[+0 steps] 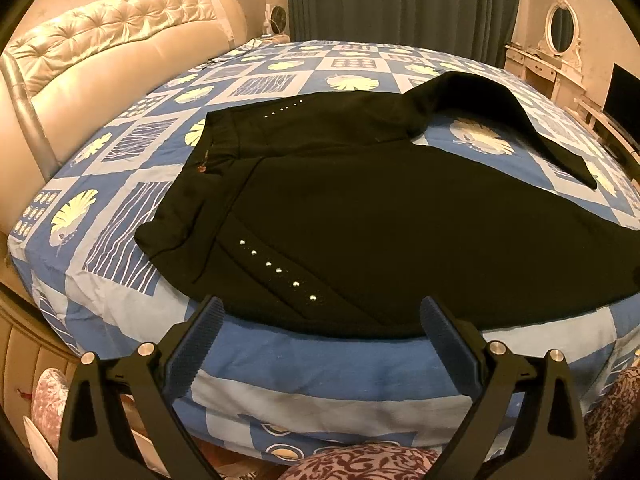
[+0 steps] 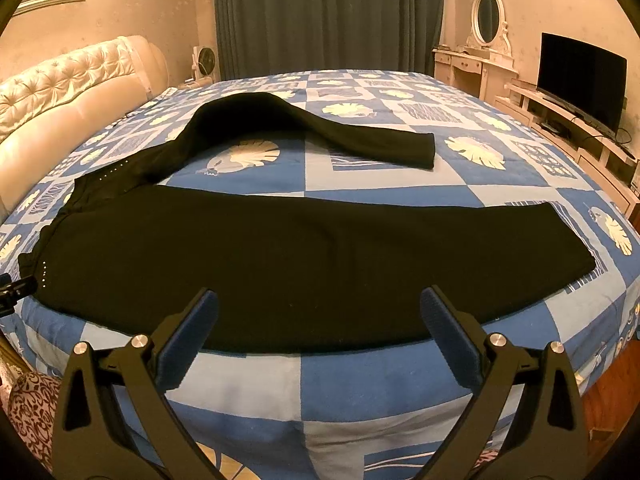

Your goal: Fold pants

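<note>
Black pants (image 1: 360, 216) lie spread on the bed, waistband to the left, with rows of small silver studs near the pockets. In the right wrist view the pants (image 2: 248, 252) show one leg lying flat along the near edge and the other leg arched away toward the far side. My left gripper (image 1: 320, 312) is open and empty, just short of the near hem by the waist. My right gripper (image 2: 320, 304) is open and empty at the near edge of the flat leg. The left gripper's tip also shows at the far left of the right wrist view (image 2: 16, 286).
The bed (image 2: 360, 392) has a blue and white patterned cover. A padded cream headboard (image 1: 100, 60) is at the left. Dark curtains (image 2: 328, 12), a dressing table with mirror (image 2: 476, 64) and a TV (image 2: 580, 80) stand beyond. Patterned fabric (image 1: 360, 464) lies below the bed edge.
</note>
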The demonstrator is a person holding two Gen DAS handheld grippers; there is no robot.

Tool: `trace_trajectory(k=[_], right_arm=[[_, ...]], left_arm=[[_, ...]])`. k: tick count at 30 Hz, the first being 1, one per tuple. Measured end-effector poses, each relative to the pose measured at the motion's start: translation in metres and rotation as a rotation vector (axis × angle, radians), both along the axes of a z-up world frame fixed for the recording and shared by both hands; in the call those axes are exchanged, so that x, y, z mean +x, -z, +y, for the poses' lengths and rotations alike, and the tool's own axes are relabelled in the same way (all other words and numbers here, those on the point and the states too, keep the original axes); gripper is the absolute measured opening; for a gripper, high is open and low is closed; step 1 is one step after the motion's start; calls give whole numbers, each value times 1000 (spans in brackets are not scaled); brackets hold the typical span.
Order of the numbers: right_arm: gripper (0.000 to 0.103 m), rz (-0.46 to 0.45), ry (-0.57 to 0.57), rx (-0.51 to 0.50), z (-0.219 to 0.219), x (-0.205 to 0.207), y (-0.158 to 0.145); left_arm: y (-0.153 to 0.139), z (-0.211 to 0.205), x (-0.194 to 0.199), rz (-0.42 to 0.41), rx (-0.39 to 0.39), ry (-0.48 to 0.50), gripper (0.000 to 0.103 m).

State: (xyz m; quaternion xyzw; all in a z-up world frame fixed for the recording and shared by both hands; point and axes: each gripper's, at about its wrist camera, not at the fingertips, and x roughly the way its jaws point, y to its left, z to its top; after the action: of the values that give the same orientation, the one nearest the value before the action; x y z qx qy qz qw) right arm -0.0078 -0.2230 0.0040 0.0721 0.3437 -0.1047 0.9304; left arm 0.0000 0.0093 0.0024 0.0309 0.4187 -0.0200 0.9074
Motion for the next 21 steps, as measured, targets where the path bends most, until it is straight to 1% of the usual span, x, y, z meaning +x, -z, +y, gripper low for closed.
trace_trajectory(k=[21], right_arm=[[101,13,1,4,-1,3,5]], left_arm=[[1,0,0,3,-9,5,98]])
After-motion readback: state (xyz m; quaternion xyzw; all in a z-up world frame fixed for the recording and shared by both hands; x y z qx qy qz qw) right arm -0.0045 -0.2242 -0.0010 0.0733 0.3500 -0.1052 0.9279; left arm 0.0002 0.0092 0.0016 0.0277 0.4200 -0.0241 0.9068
